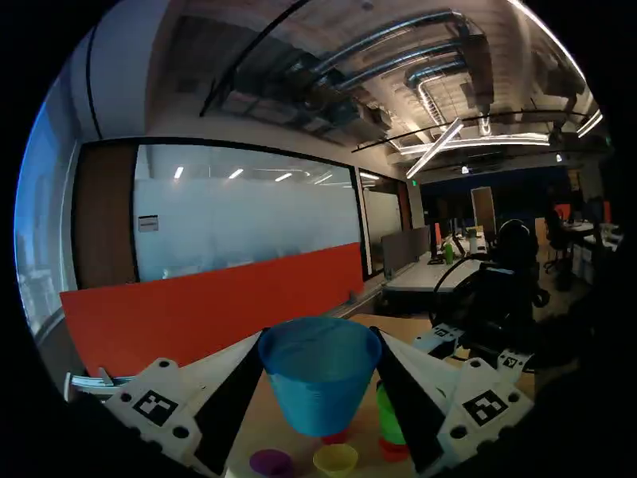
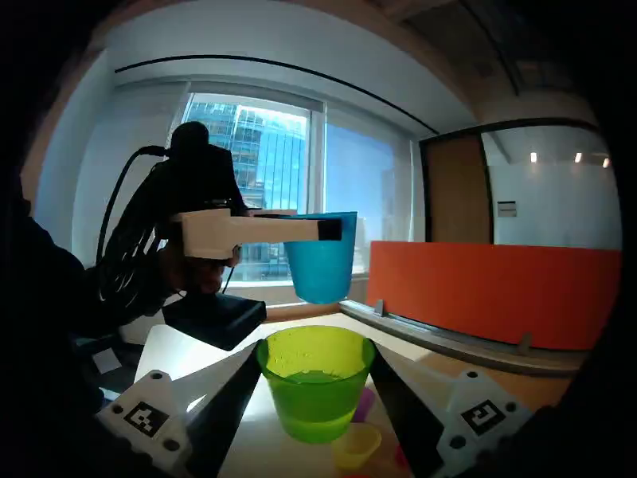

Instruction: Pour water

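While both are held upright, a blue plastic cup (image 1: 318, 382) is clamped by the left gripper (image 1: 318, 338) at lower centre of the left gripper view, and a translucent green plastic cup (image 2: 316, 390), water seen in its lower part, is gripped by the right gripper (image 2: 314, 354) at lower centre of the right gripper view. Pouring is judged not yet begun; tilting remains.

Open office, dim. Ceiling bare: ducts (image 1: 398, 56) and one lit strip light (image 1: 434, 147). Frosted glass wall (image 1: 239, 223), wood panel (image 1: 103, 215) beside it, orange partition (image 1: 207, 311) below. Desks (image 1: 426, 275) and chair (image 1: 513, 239) farther back. Bright window (image 2: 263, 167), towers outside.
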